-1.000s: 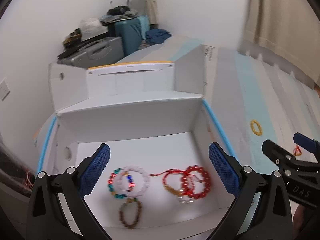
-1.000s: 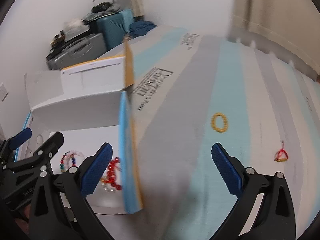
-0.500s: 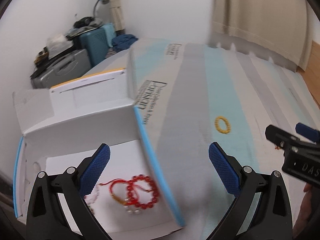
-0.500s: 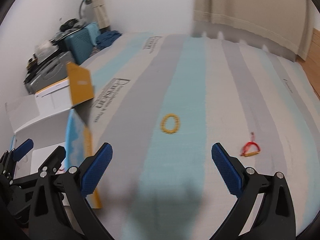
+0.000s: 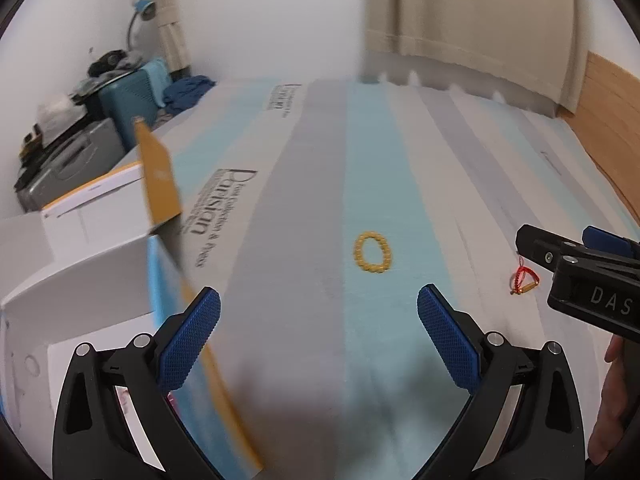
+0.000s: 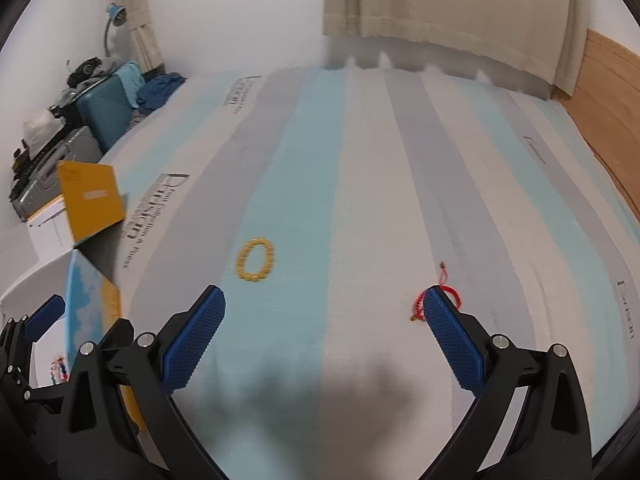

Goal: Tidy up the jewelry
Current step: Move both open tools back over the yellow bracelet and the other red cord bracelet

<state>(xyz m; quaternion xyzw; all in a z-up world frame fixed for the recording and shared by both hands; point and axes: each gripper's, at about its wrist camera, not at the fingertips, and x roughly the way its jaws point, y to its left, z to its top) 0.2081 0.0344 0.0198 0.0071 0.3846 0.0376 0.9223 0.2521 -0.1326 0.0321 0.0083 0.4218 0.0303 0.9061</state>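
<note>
A yellow bead bracelet (image 5: pixel 373 252) lies on the striped mattress (image 5: pixel 304 208), ahead of my left gripper (image 5: pixel 318 322), which is open and empty. It also shows in the right wrist view (image 6: pixel 255 260). A red cord bracelet (image 5: pixel 524 279) lies further right, beside the right gripper's tip (image 5: pixel 536 248). In the right wrist view my right gripper (image 6: pixel 320 320) is open and empty; its right finger (image 6: pixel 452 340) partly covers the red cord bracelet (image 6: pixel 418 304). The white jewelry box (image 5: pixel 80 272) stands at the left.
The box's yellow flap (image 6: pixel 90 204) stands up at its right side. Several bracelets show dimly inside the box (image 6: pixel 60 368). Suitcases and clutter (image 5: pixel 80 120) are stacked in the far left corner. A curtain (image 6: pixel 440 12) hangs behind the mattress.
Both grippers have swung right, away from the box and over the mattress. The bracelets in the box have left the left view; the yellow and red bracelets are now closer.
</note>
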